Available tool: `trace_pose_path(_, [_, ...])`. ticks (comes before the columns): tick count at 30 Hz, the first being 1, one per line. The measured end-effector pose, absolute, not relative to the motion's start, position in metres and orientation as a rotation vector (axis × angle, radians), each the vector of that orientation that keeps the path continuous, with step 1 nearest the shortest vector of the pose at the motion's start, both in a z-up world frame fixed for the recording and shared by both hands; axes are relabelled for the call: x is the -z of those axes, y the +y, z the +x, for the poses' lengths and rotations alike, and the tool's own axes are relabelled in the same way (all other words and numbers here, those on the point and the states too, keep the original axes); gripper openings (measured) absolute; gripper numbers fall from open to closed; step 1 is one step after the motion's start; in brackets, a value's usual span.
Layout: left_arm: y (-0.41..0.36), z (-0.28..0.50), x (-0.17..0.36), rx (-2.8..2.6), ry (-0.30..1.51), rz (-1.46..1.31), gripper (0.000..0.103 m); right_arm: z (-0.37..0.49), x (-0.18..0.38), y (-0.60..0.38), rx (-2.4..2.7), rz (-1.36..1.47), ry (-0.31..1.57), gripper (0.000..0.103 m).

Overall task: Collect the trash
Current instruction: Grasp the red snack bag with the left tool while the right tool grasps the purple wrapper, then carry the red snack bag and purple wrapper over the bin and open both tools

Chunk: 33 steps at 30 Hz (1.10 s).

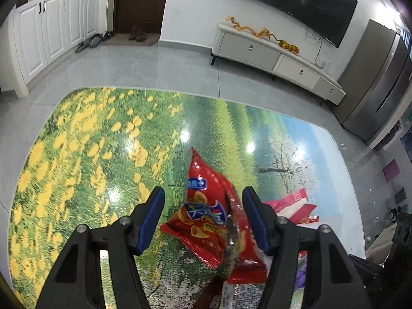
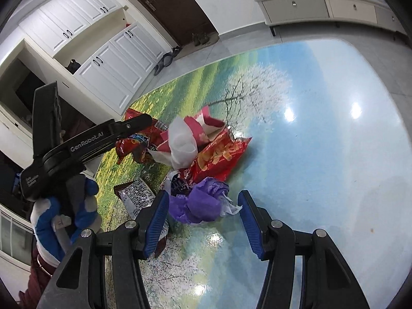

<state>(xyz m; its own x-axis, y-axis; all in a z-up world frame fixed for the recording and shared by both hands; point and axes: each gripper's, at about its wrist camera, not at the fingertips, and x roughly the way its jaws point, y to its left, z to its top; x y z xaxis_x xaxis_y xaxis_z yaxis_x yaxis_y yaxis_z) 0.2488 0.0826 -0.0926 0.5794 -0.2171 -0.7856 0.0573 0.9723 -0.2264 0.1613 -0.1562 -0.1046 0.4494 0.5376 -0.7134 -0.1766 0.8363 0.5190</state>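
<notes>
Trash lies in a heap on a table [image 1: 77, 141] with a printed meadow picture. In the left wrist view my left gripper [image 1: 203, 195] is open over a red chip bag [image 1: 206, 219], its jaws on either side of the bag, apart from it. A pink and white wrapper [image 1: 291, 203] lies to the right. In the right wrist view my right gripper [image 2: 200, 200] is open around a crumpled purple wrapper [image 2: 203, 200]. Beyond it lie a red snack bag [image 2: 221, 157], a white bag [image 2: 182, 141] and a silver patterned packet [image 2: 136, 193]. The left gripper [image 2: 144, 121] reaches in from the left.
The table edge [image 2: 164, 82] runs along the far side, with tiled floor [image 1: 154, 64] beyond. A white TV cabinet [image 1: 270, 56], a dark TV [image 1: 296, 2], white cupboards [image 1: 51, 33] and a brown door [image 1: 139, 2] stand along the walls. Shoes [image 1: 95, 41] lie by the door.
</notes>
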Motion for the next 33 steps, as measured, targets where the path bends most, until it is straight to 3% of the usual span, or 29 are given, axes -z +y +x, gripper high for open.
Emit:
trace_pose_path(1, [0.084,0.250,0.094,0.162,0.941,-0.190,0.060,0.162,0.105,-0.156,-0.459,0.404,1.016,0.044])
trace_pose_path(4, [0.089,0.250,0.098,0.173,0.945,-0.219,0.043,0.160,0.105,-0.159,-0.469,0.421,1.010,0.032])
trace_pose_path(6, [0.090,0.246,0.098,0.176,0.941,-0.236,0.034,0.156,0.104,-0.160,-0.475,0.418,1.000,0.030])
trace_pose_path(11, [0.097,0.236,0.092,0.176,0.928,-0.280,0.024,0.146,0.095,-0.168,-0.482,0.444,0.969,0.029])
trace_pose_path(25, [0.096,0.175,0.004,0.177,0.768,-0.258,0.023,0.088,0.033,-0.221,-0.427,0.477,0.796,0.029])
trace_pose_path(33, [0.037,0.143,-0.046,0.258,0.702,-0.196,0.023,0.041,-0.003,-0.290,-0.354,0.519,0.664,0.029])
